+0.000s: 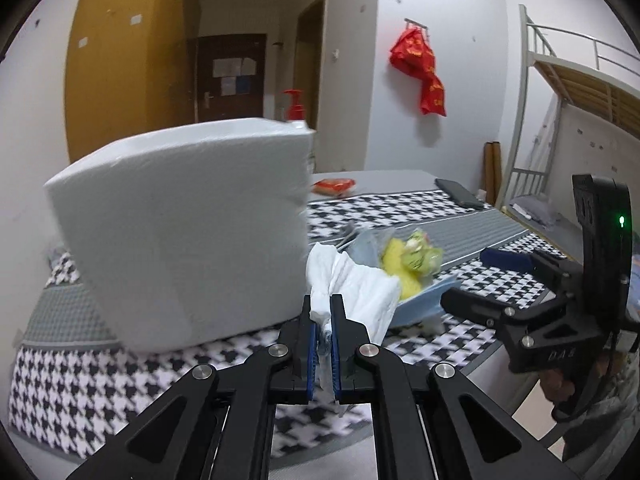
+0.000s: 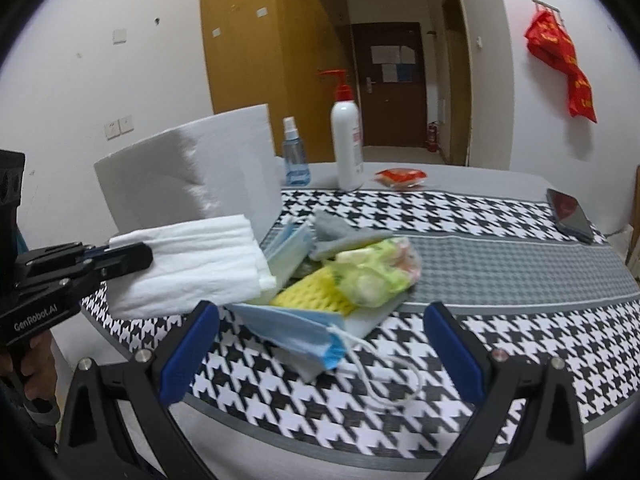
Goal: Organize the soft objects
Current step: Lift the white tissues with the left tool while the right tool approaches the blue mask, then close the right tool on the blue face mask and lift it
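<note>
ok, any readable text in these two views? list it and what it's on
"GenRobot.AI": white print on the body of the left gripper, right wrist view.
"DAS": embossed on the right gripper body, left wrist view; faint, uncertain.
White pump bottle: red label, too small to read.
Red hanging cloth: yellow characters, blurred.
Papers on the brown door: unreadable.
Red packet: unreadable.
</note>
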The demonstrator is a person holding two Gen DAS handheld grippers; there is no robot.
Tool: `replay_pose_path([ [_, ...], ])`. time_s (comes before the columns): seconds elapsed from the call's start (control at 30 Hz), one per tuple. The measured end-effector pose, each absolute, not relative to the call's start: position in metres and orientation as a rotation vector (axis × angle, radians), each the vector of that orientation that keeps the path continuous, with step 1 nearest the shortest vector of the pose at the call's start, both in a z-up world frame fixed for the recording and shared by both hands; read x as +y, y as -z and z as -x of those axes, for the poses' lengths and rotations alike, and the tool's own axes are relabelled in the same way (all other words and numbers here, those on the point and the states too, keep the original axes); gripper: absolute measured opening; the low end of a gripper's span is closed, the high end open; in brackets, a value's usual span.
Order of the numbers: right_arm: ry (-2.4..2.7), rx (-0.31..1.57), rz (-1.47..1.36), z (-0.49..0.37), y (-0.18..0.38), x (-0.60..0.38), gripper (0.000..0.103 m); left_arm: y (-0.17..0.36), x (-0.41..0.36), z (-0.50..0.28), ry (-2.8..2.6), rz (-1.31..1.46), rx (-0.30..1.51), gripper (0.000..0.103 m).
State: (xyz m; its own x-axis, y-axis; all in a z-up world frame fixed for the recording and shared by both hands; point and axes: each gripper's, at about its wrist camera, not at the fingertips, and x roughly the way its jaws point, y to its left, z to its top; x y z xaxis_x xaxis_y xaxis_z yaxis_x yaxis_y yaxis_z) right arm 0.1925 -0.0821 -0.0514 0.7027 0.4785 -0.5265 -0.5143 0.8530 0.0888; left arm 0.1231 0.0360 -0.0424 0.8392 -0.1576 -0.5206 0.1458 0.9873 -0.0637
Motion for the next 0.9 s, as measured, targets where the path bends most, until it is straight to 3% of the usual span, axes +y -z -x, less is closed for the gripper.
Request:
replay_pose_path([
  [0.43,-0.648,0.602,0.169,-0.193,0.054,-0.026,0.103,0.064,0.072,-0.105,0.086,0.093,0.559,0.006],
  [0.77,-0.655,0.691,0.206,-0.214,0.069,-0.001,0.083,0.074,0.087,-0.099,0.093,0.126,0.561,0.006],
  [0.9,-0.644,0.731,0.207,-0.222,0.075,0.002,0.067,0.076,0.088,-0.103,0.102,0.134,0.567,0.006],
])
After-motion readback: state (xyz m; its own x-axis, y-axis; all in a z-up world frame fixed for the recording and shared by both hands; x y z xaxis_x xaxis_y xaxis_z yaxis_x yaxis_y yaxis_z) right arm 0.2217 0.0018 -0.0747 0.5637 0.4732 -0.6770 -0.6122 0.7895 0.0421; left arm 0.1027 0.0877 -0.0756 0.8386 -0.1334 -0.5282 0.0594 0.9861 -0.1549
